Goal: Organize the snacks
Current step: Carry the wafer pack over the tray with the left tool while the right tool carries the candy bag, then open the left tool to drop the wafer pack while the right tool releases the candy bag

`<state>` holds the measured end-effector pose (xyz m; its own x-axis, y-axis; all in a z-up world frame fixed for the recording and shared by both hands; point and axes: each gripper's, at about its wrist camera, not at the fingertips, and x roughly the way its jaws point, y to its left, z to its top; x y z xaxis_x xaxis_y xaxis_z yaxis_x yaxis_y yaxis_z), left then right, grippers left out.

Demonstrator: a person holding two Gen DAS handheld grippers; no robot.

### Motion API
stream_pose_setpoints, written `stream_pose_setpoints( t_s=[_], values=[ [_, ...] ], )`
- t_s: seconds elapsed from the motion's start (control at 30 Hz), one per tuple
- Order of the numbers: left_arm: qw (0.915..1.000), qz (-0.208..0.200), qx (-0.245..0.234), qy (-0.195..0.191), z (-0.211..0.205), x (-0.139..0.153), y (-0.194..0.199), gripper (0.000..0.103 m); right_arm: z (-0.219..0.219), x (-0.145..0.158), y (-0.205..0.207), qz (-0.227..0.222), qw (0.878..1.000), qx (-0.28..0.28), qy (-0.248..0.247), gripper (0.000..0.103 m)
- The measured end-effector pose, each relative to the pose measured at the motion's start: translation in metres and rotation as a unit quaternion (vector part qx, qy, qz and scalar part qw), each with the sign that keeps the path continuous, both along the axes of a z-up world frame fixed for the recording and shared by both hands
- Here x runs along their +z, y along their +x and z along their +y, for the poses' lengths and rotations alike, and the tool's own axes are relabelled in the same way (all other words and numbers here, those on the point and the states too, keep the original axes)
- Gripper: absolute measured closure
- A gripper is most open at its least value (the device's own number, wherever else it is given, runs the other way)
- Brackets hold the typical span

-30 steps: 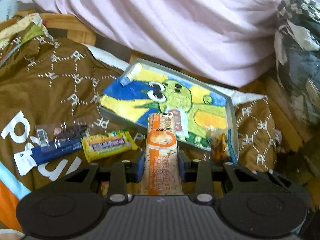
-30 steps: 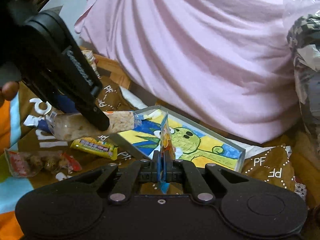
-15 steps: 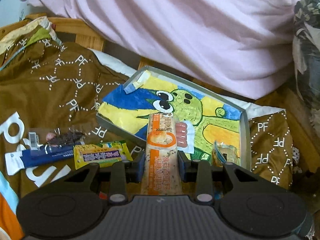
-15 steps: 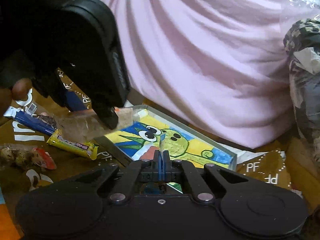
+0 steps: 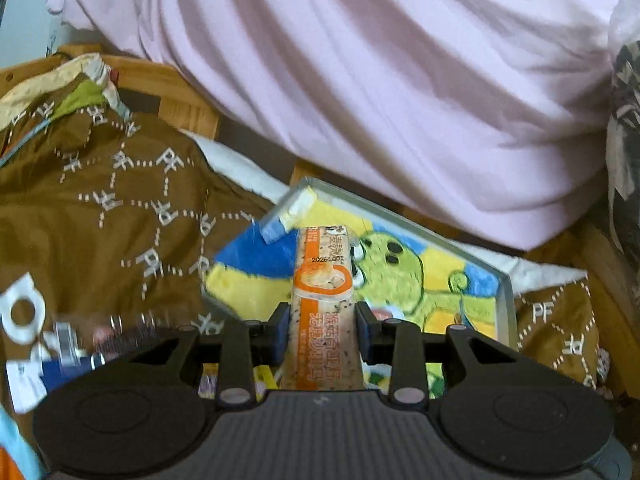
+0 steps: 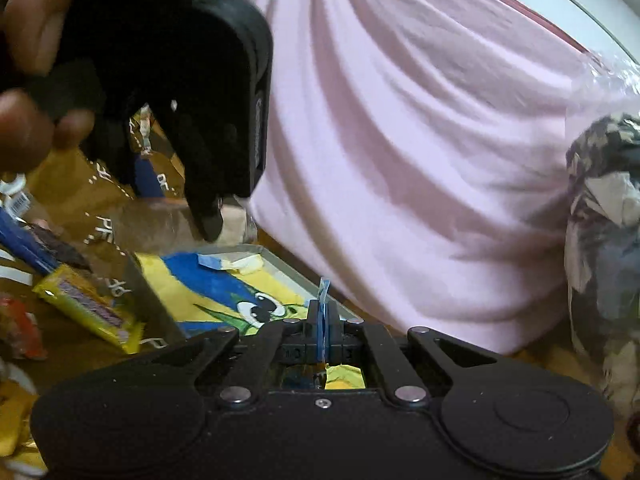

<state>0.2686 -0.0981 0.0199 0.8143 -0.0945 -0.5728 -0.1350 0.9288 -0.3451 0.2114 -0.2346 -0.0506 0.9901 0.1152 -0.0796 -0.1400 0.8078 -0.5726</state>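
Squarely between the clamped pads of the left gripper (image 5: 322, 322), a long orange-and-clear sausage snack packet (image 5: 322, 292), above the grey cartoon-lined tray (image 5: 505, 304); right gripper (image 6: 322, 334) pinched on a thin blue wrapper (image 6: 321, 320).

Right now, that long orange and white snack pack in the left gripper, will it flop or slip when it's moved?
Probably stiff: the snack pack juts straight past the left gripper without drooping. Its glossy wrapper could slide, though the pads squeeze both sides. It looks light for its length.
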Motion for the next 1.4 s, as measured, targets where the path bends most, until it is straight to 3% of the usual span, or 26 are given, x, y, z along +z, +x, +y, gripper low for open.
stream_pose_setpoints(
  t_s=[0.2, 0.4, 0.53, 0.77, 0.83, 0.9, 1.03, 1.1, 1.17, 1.23, 1.3, 1.4],
  values=[
    [0.9999, -0.001, -0.007, -0.014, 0.013, -0.010, 0.032, 0.066, 0.007, -0.008, 0.028, -0.007, 1.000, -0.025, -0.014, 0.103],
    [0.9976, -0.002, -0.069, 0.004, 0.015, -0.039, 0.084, 0.066, 0.013, -0.029, 0.051, 0.001, 0.997, -0.048, -0.058, 0.103],
    [0.9917, -0.013, -0.125, 0.026, 0.008, -0.058, 0.110, 0.066, 0.018, -0.037, 0.060, 0.009, 0.995, -0.052, -0.084, 0.103],
    [0.9867, 0.007, -0.155, 0.050, 0.008, -0.084, 0.131, 0.066, 0.021, -0.032, 0.066, 0.067, 0.997, -0.023, -0.021, 0.102],
    [0.9843, 0.009, -0.163, 0.067, 0.008, -0.086, 0.129, 0.065, 0.020, -0.031, 0.070, 0.099, 0.995, -0.012, 0.008, 0.096],
    [0.9832, 0.019, -0.163, 0.079, 0.006, -0.087, 0.127, 0.064, 0.017, -0.029, 0.075, 0.132, 0.990, -0.011, 0.045, 0.081],
    [0.9845, 0.039, -0.160, 0.061, 0.012, -0.085, 0.122, 0.055, 0.007, -0.024, 0.077, 0.165, 0.983, -0.016, 0.085, 0.066],
    [0.9868, 0.034, -0.150, 0.051, 0.018, -0.081, 0.117, 0.048, 0.000, -0.018, 0.073, 0.164, 0.979, -0.020, 0.116, 0.042],
    [0.9893, 0.025, -0.138, 0.039, 0.023, -0.075, 0.109, 0.039, -0.008, -0.008, 0.066, 0.158, 0.976, -0.020, 0.149, 0.029],
    [0.9917, 0.011, -0.124, 0.032, 0.026, -0.067, 0.098, 0.029, -0.011, 0.003, 0.057, 0.151, 0.973, -0.016, 0.175, 0.027],
    [0.9935, -0.004, -0.110, 0.031, 0.030, -0.059, 0.083, 0.025, -0.012, 0.012, 0.048, 0.141, 0.971, -0.015, 0.191, 0.015],
    [0.9956, -0.032, -0.084, 0.025, 0.041, -0.043, 0.058, 0.012, -0.012, 0.024, 0.032, 0.121, 0.971, -0.011, 0.204, 0.005]
  ],
)
